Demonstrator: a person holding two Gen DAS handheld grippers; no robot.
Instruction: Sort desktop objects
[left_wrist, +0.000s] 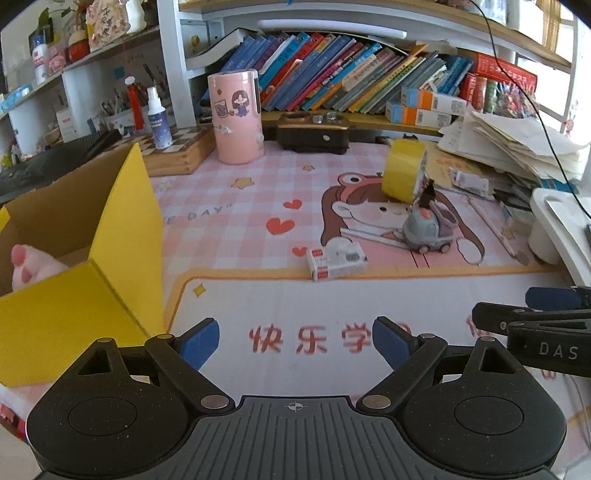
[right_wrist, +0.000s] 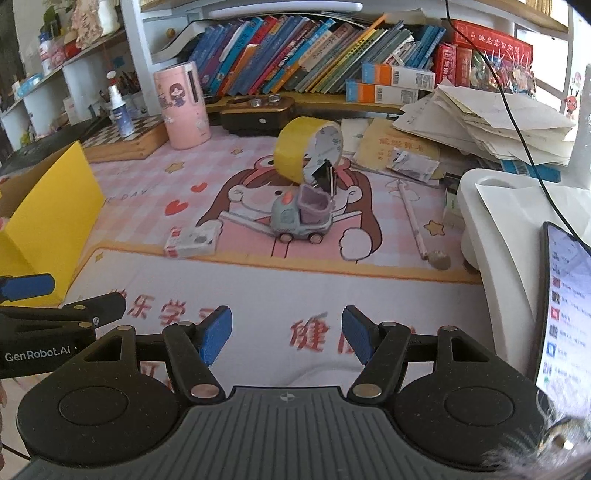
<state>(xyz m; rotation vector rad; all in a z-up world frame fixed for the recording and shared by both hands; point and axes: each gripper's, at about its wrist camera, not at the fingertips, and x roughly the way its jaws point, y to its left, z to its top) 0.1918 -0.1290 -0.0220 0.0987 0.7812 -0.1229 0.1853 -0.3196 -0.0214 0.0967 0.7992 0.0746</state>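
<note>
On the pink cartoon desk mat (left_wrist: 236, 221) lie a small red-and-white box (left_wrist: 336, 260) (right_wrist: 192, 242), a grey toy truck (left_wrist: 428, 230) (right_wrist: 299, 218) with a black binder clip in its bed, and an upright yellow tape roll (left_wrist: 404, 173) (right_wrist: 308, 147). A yellow cardboard box (left_wrist: 92, 266) (right_wrist: 48, 218) stands open at the left, a pink plush paw (left_wrist: 24, 266) inside it. My left gripper (left_wrist: 295, 341) hovers open over the mat's near edge, nothing between its blue pads. My right gripper (right_wrist: 287, 334) is open and empty too, beside the left one.
A pink cylinder holder (left_wrist: 236, 118), a spray bottle (left_wrist: 159, 118) on a chessboard box and a dark case (left_wrist: 314, 134) stand at the back under a shelf of books. Loose papers (right_wrist: 480, 122), a pencil (right_wrist: 413, 221), a white tray (right_wrist: 509, 229) and a lit phone (right_wrist: 565, 314) crowd the right.
</note>
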